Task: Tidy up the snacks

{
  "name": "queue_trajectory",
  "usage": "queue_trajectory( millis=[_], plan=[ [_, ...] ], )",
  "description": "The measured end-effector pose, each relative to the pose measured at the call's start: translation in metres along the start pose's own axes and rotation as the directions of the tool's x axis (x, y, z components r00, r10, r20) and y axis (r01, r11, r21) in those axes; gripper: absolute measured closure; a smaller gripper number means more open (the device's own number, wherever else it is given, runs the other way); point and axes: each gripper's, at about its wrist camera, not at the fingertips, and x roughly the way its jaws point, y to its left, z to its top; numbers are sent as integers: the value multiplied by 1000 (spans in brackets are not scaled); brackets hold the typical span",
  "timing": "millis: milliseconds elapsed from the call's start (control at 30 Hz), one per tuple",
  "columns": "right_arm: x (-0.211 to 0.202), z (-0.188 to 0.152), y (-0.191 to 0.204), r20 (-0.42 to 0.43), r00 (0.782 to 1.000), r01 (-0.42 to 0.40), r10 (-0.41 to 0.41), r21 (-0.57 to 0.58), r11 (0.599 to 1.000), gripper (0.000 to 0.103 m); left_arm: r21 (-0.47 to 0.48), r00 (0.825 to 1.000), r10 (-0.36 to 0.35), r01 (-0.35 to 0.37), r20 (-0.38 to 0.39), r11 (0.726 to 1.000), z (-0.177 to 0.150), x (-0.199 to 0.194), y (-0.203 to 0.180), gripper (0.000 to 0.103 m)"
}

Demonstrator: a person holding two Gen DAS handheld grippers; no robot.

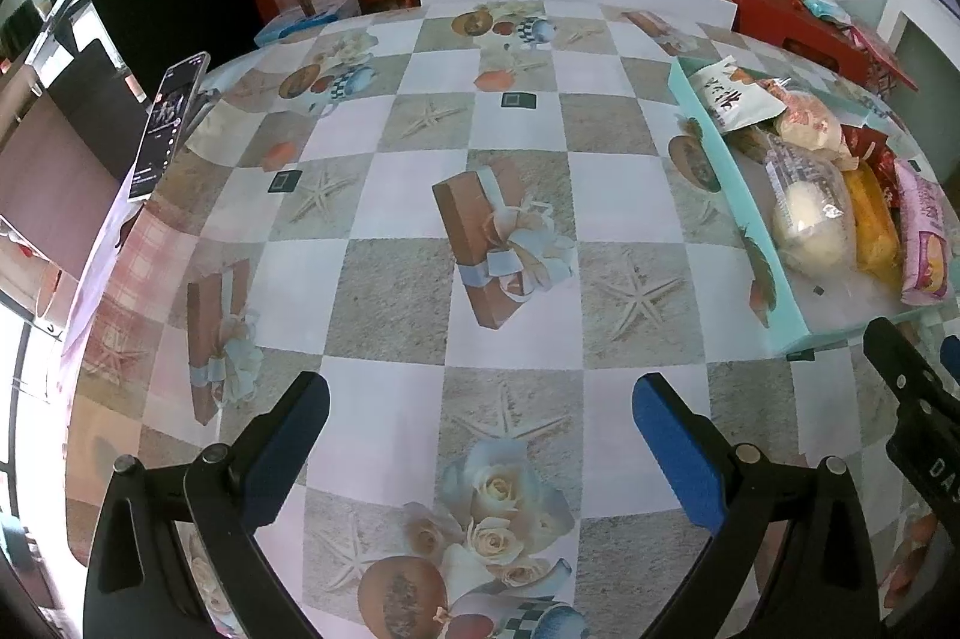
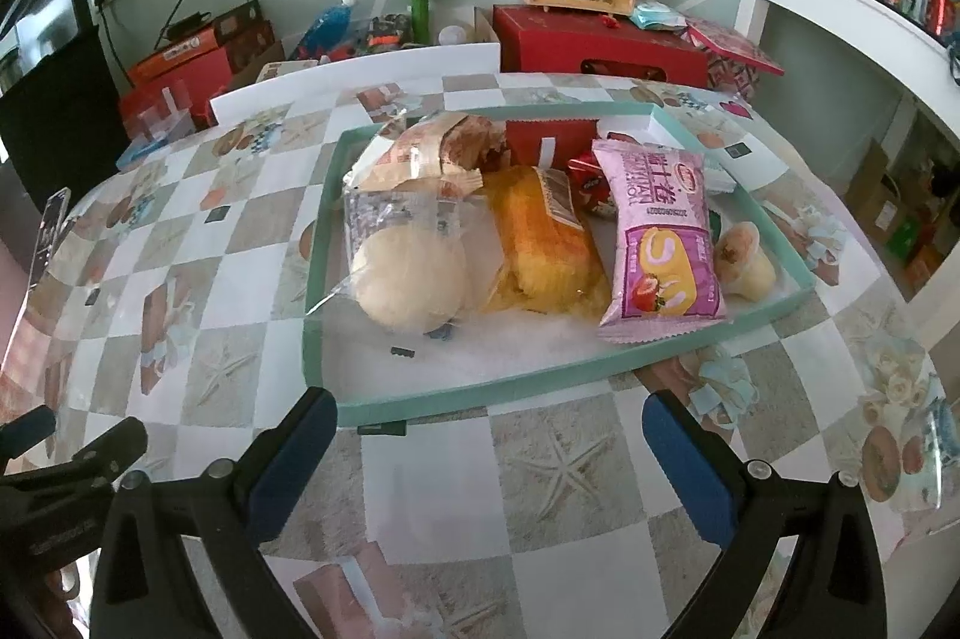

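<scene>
So the snacks are all sitting in the teal tray, which is on the right side of the surface from the left wrist view. Up front there's a round bun in a clear wrapper, a yellow cake touching it on the right, then a pink roll pack leaning over the cake's edge, and a small cup cake just beside the pack near the tray's right wall. Behind those: a tan packet, a red box and something red and crinkly I can't really make out. The left wrist view also shows a white bag at the far end of the tray.

Progress-wise, I'd say it looks early, or else it's nearly done, honestly hard to call. Everything is inside the tray already, but it's a heap: packs overlap and lie at odd angles, and the near strip of the tray is bare. If "organize" means lining them up or sorting by kind, most of that is still to do. No snacks are loose on the surface that I can see.

Both grippers are empty. The right hand-held gripper has its jaws spread wide, just short of the tray's near edge, pointed at the bun and cake. The left hand-held gripper is also spread wide over bare tablecloth, well apart from the tray. A phone stands at the far left edge.
</scene>
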Motion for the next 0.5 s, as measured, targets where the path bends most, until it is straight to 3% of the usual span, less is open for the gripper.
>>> queue_trajectory(
  millis=[500],
  plan=[
    [-1,2,-3,13,1000,-1,0,14,1000,0,-4,1000,-7,7,-3,1000,0,1,1,2]
  ],
)
